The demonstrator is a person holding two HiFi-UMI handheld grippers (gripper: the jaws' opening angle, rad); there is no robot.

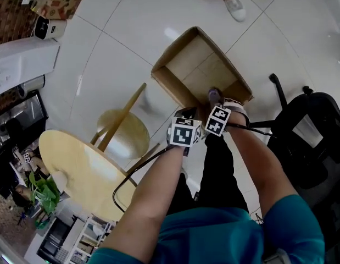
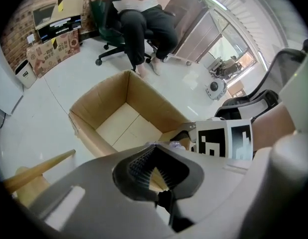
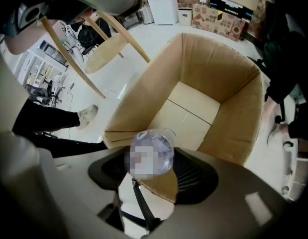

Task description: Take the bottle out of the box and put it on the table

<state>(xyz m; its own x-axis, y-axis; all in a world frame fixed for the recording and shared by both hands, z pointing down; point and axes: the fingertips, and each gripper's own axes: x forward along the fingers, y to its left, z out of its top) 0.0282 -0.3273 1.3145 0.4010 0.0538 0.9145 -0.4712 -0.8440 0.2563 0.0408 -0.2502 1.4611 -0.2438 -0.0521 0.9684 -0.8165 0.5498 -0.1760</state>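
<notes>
An open cardboard box (image 1: 171,84) stands on the white tiled floor, and the part of its inside that shows is bare (image 3: 193,108). My right gripper (image 1: 214,101) hangs over the box's near edge, shut on a clear plastic bottle (image 3: 150,153). The right gripper view shows the bottle end-on between the two pads, with a blurred patch over it. In the head view its purplish top (image 1: 215,95) shows just below the marker cube. My left gripper (image 1: 188,114) is close beside the right one, and its jaws (image 2: 154,148) meet at the tips with nothing between them.
A round light wooden table (image 1: 82,172) is at the lower left, with a wooden stool (image 1: 123,132) next to it. A black office chair (image 1: 310,133) stands to the right of the box. A person sits on a green chair (image 2: 139,24) beyond the box. More cartons (image 2: 54,46) line the brick wall.
</notes>
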